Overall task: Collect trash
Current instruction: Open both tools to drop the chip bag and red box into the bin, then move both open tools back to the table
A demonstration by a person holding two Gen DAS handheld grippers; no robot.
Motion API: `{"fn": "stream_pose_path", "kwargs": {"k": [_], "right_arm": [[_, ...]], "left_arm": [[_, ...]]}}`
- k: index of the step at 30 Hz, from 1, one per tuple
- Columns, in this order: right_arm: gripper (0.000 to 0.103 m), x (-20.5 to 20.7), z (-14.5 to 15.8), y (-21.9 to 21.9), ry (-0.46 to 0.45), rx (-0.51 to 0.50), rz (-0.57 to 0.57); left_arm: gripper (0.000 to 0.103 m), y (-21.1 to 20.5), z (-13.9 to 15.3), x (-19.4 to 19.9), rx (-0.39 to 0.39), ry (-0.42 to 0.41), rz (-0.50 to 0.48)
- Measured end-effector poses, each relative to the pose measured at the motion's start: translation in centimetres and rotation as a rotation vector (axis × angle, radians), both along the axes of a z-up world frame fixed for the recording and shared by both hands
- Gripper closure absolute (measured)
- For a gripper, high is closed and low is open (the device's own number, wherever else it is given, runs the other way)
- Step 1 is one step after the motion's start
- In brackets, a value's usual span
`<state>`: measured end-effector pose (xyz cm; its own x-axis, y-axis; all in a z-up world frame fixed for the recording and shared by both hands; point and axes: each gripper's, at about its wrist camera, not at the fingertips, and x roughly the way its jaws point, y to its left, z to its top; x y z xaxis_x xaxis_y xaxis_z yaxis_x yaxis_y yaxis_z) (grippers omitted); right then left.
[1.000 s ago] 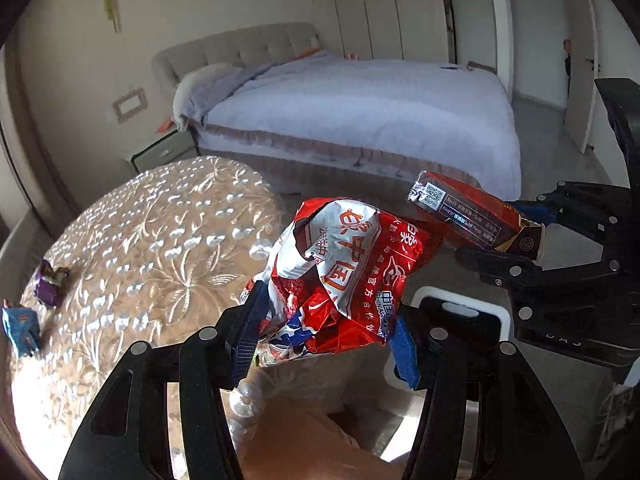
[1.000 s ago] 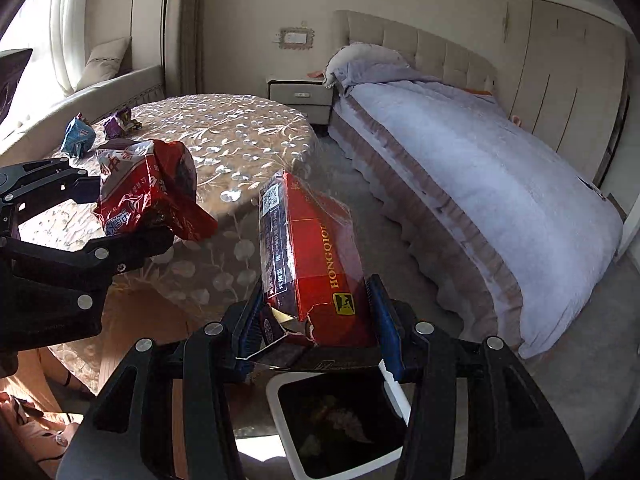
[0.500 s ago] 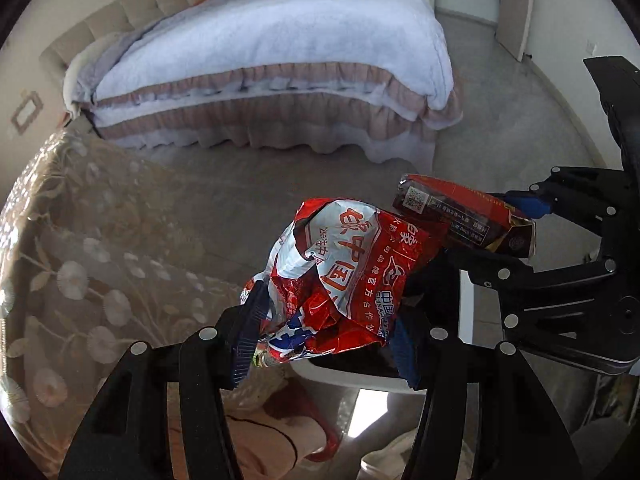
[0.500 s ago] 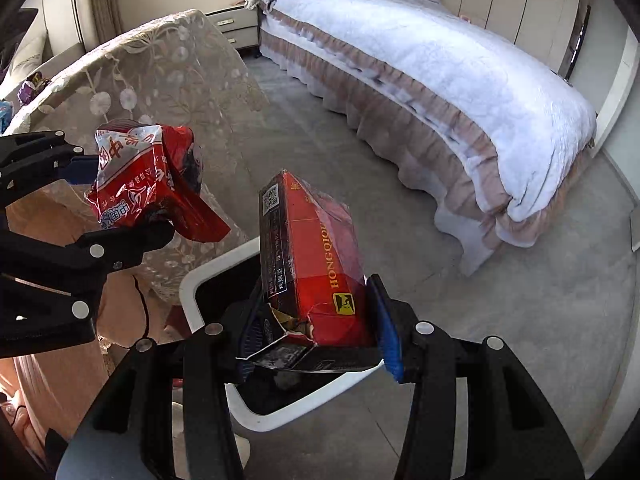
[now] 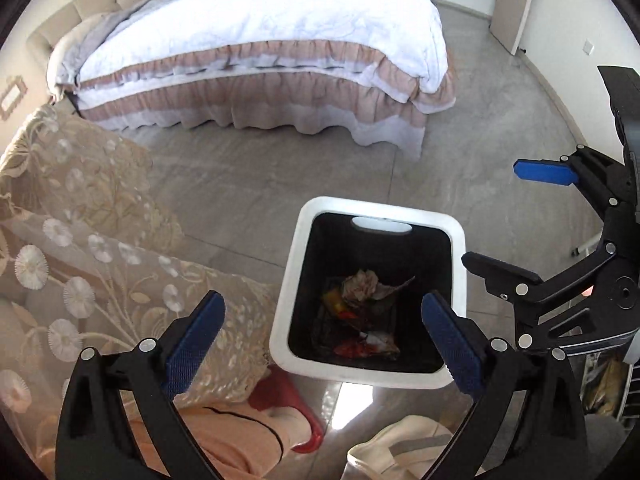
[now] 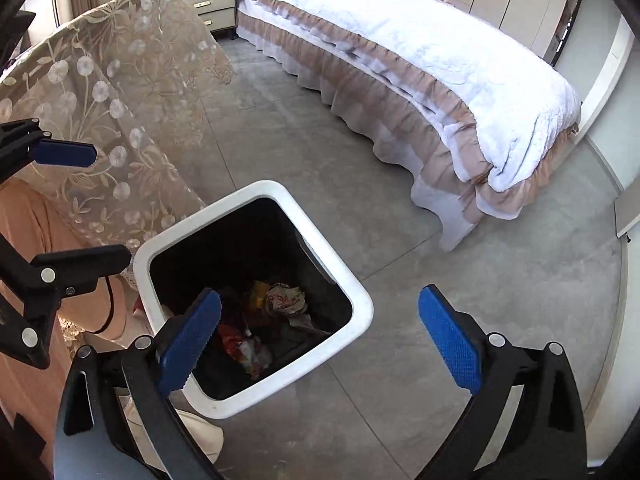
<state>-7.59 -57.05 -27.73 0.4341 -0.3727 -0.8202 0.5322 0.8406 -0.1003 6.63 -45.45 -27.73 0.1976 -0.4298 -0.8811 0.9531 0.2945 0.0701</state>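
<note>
A white-rimmed bin with a black inside stands on the grey floor right below both grippers. Crumpled wrappers lie at its bottom, red and white ones among them. My left gripper hangs over the bin mouth, its jaws opening wide with nothing between the blue pads. My right gripper hovers over the bin's right rim, jaws also opening and empty. Each gripper shows in the other's view: the right one beside the bin, the left one above its left corner.
A table under a lace cloth stands close on the bin's left. A bed with a white cover fills the far side. A person's peach-clad leg and red slipper are by the bin. A nightstand sits near the bed's head.
Both grippers went from shut to wide open. The red snack bag left the left jaws and the red box left the right jaws; both are gone from between the pads.
</note>
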Motion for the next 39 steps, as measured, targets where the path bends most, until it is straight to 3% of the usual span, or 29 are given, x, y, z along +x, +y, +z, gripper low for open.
{"fn": "stream_pose_path", "kwargs": {"k": [9, 15, 29, 39], "right_arm": [[0.005, 1.9, 8.7, 2.9, -0.206, -0.107, 0.036], [0.005, 4.5, 12.9, 4.9, -0.311, -0.142, 0.120], [0.005, 13.7, 18.2, 13.3, -0.389, -0.205, 0.362], [0.005, 19.9, 19.7, 20.1, -0.426, -0.206, 0.501]], "left_arm": [[0.005, 4.1, 8.3, 1.9, -0.179, -0.097, 0.133], [0.005, 8.1, 12.7, 3.7, -0.265, -0.196, 0.263], [0.005, 18.8, 17.0, 9.6, -0.317, -0.307, 0.540], [0.005, 26.7, 18.7, 13.4, -0.337, -0.346, 0.692]]}}
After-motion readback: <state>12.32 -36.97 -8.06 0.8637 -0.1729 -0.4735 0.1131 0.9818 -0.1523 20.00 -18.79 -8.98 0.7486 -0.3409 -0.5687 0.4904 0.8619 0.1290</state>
